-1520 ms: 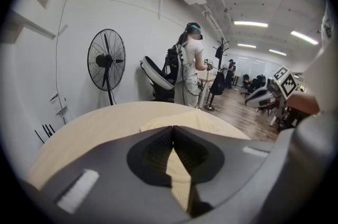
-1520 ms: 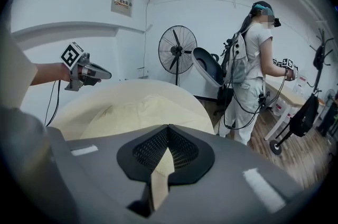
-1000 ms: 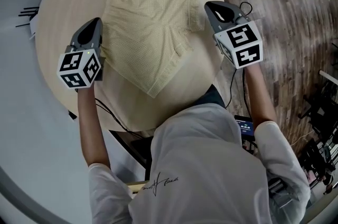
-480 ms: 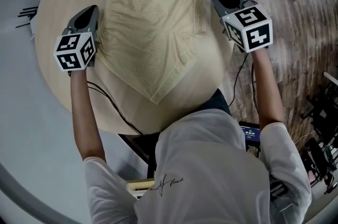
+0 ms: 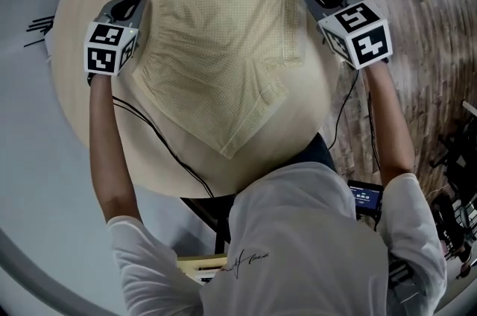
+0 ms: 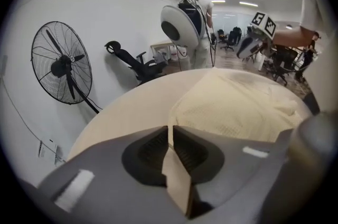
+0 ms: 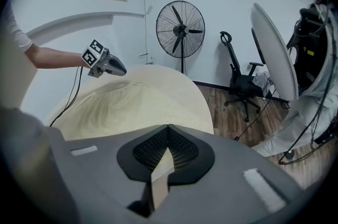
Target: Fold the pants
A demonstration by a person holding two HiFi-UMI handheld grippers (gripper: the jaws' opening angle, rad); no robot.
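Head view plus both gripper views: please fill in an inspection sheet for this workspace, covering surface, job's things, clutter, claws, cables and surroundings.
surface: round pale table, carrying only the garment.
job's things: pale yellow pants lying flat, one corner pointing toward the person.
clutter: nothing seen.
claws: left claw at the pants' left edge with a thin slit between its jaws; cannot tell if cloth is pinched. Right claw shut and empty, near the table's right rim, off the cloth.
cables: black cable crosses the table's near-left part; another cable hangs beside the right arm.
surroundings: wood floor, standing fan, office chair, a second person standing farther off.
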